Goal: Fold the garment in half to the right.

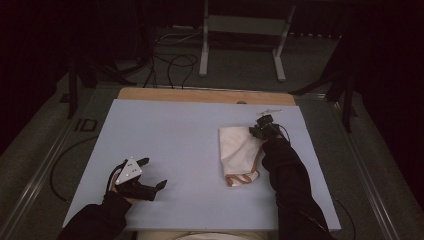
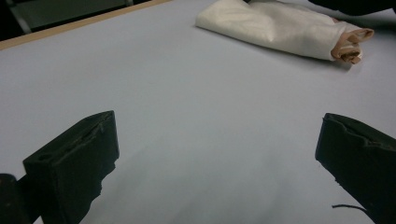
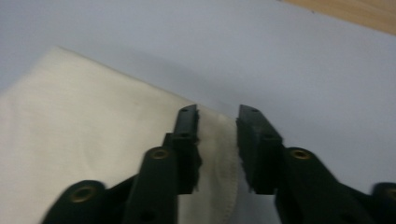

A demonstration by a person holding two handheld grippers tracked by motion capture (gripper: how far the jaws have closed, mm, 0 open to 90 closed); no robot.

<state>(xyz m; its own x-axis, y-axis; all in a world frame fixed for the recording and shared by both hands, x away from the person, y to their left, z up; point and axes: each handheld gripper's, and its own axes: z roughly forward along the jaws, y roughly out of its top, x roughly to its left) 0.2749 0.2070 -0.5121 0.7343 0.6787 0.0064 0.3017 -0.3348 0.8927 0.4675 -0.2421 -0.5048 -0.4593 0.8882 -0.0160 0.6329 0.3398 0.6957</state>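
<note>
Cloth (image 1: pixel 239 152), folded, lies near the worktop's (image 1: pixel 165 135) right edge, its far corner between our right gripper's (image 3: pixel 218 140) parted, released fingers; left gripper (image 1: pixel 151 173) rests spread empty; we should back off straight, without snagging.

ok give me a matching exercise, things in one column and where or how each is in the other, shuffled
Things:
1. left gripper
2. right gripper
3. cloth bag
4. wooden strip

Places or states:
A. folded flat on the right half of the sheet, brown strap at its near end
B. runs along the far edge of the table
C. wide open over bare sheet, near left
D. jaws parted a little over the bag's far corner edge

Pairs: 1-C, 2-D, 3-A, 4-B
</note>
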